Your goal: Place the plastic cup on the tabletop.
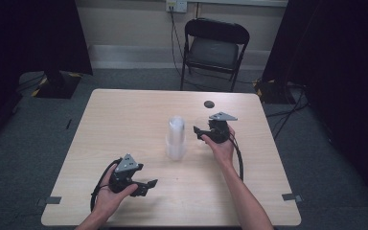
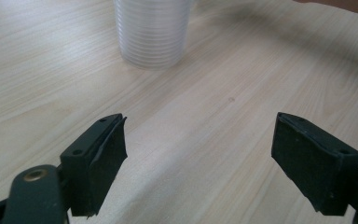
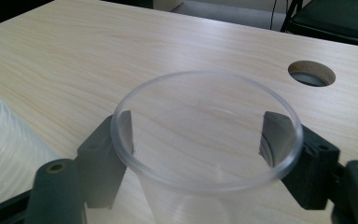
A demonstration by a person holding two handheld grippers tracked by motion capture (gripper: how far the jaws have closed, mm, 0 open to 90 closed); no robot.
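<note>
A tall stack of clear plastic cups [image 1: 176, 136] stands upright in the middle of the light wooden table [image 1: 124, 124]. The stack [image 2: 151, 32] rises ahead of my left gripper [image 2: 198, 140], which rests low near the front edge, open, with bare wood between its jaws. A single clear cup [image 3: 205, 140] stands upright to the right of the stack. My right gripper [image 3: 196, 133] straddles it, one black pad on each side of its wall below the round, undeformed rim. The stack's edge [image 3: 4, 149] is close on that gripper's left.
A round cable hole [image 1: 209, 104] lies in the tabletop just behind the right hand. A black folding chair [image 1: 214, 48] stands beyond the far edge. Dark curtains flank the room, and cables run over the grey floor at the right.
</note>
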